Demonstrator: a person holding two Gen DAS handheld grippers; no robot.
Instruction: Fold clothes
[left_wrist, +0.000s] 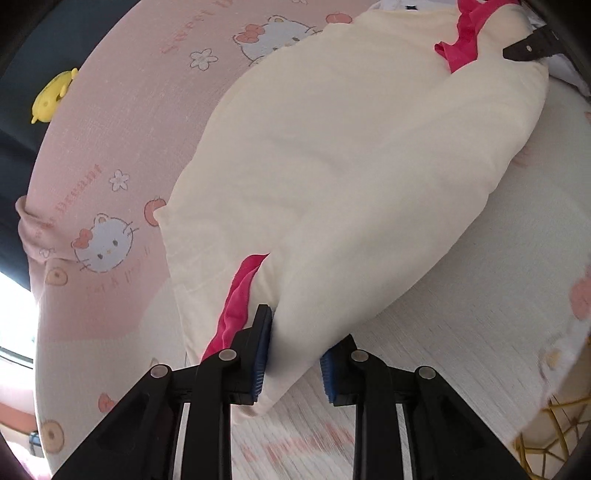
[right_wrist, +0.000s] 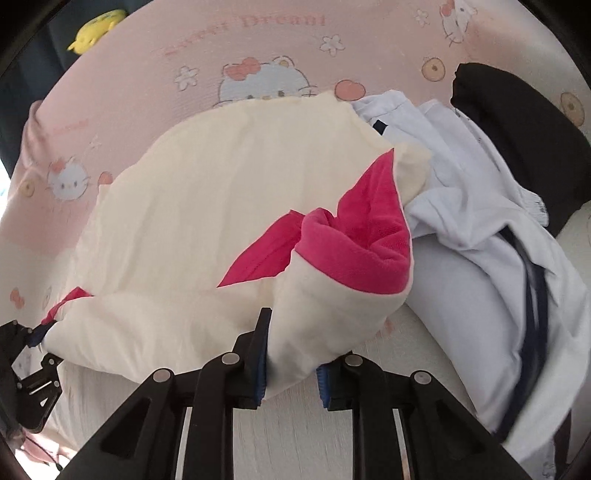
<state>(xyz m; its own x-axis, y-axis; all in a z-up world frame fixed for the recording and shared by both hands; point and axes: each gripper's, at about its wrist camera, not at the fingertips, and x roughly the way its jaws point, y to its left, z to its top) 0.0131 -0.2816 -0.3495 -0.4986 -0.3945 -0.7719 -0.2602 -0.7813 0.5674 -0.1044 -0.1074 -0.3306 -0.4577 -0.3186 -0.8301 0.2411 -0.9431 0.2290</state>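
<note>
Covering bed (right_wrist: 258, 40): pink cartoon-cat sheet (left_wrist: 110, 155), yellow toy (left_wrist: 51, 98) beyond.

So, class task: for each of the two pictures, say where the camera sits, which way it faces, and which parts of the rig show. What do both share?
Left wrist: on the left gripper, looking down its fingers at the cream garment it pinches; the right gripper's tip shows far right.
Right wrist: on the right gripper, facing down at the garment's pink-lined end; the left gripper shows far left.
Shared: garment, pink cartoon sheet, yellow toy.
</note>
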